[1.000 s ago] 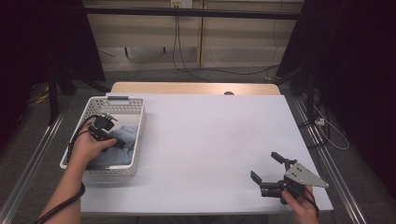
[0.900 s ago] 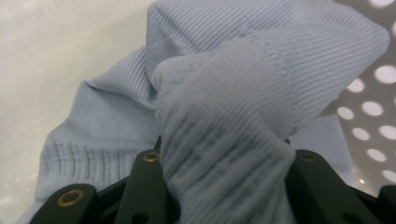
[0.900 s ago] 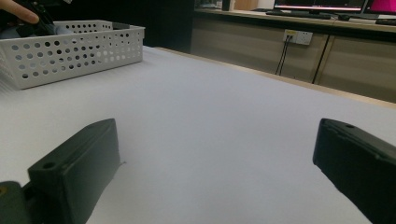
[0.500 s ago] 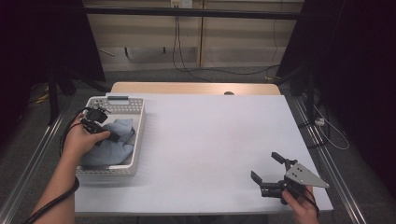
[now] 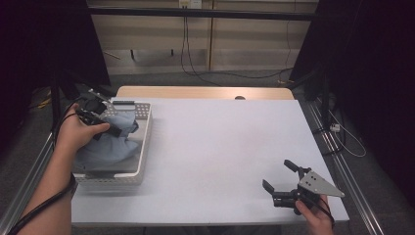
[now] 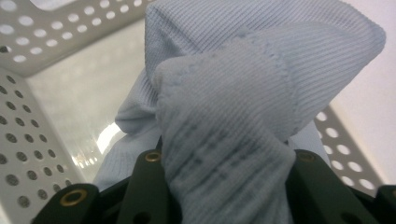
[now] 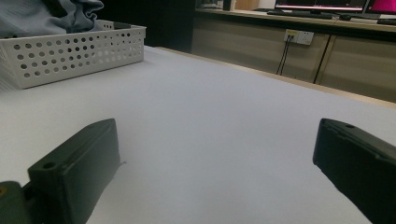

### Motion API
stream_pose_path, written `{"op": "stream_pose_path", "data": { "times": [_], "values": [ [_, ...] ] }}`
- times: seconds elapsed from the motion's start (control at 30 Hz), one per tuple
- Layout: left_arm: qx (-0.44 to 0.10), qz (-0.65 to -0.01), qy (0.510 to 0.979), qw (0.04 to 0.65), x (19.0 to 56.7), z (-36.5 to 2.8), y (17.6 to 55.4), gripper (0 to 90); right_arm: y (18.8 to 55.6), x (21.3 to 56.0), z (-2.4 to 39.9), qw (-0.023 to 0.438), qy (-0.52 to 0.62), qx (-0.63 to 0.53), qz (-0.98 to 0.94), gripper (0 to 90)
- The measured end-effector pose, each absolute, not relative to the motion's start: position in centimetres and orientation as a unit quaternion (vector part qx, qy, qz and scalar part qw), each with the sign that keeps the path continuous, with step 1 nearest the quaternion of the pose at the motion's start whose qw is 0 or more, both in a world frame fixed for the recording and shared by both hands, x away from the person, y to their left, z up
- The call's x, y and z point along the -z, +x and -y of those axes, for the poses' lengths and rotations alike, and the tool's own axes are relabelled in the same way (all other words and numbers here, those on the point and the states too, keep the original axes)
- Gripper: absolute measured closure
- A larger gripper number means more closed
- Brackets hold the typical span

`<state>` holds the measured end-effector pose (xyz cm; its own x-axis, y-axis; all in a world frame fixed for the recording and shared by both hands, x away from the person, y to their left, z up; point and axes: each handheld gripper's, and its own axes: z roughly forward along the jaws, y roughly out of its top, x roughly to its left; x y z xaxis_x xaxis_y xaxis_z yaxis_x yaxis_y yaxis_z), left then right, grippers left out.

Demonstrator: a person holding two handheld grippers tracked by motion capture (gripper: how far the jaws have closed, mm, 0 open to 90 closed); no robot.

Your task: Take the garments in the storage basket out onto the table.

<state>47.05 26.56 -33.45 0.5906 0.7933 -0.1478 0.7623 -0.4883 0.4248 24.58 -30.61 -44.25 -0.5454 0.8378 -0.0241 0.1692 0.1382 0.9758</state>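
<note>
Your left gripper (image 5: 113, 130), clamped on the cloth (image 6: 224, 121), has risen at left of frame, pulling it from the basket (image 5: 142, 147), while your right gripper (image 5: 282, 180) waits, jaws apart.

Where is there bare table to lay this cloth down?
The whole stretch of table between the basket and the right gripper lies bare. The basket is crowded: the blue cloth, pinched in the left gripper, hangs over it.
</note>
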Motion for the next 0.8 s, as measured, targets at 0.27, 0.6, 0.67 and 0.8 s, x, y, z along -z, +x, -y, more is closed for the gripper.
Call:
{"op": "stream_pose_path", "data": {
  "times": [0.27,0.6,0.67,0.8],
  "values": [
    [-0.029,-0.451,0.862,0.231,31.5,-26.0,47.2,65.2,24.5,44.2,30.6,0.307,0.364,-0.545,-0.69,0.0],
    [-0.029,-0.448,0.86,0.242,29.2,-25.1,47.7,65.2,24.5,44.2,30.7,0.306,0.365,-0.545,-0.69,0.0],
    [-0.03,-0.447,0.861,0.239,28.7,-24.9,47.8,65.2,24.6,44.2,30.6,0.305,0.363,-0.547,-0.69,0.0],
    [-0.027,-0.443,0.864,0.239,27.9,-24.4,47.9,65.1,24.5,44.2,30.5,0.305,0.364,-0.545,-0.691,0.0]
  ]
}}
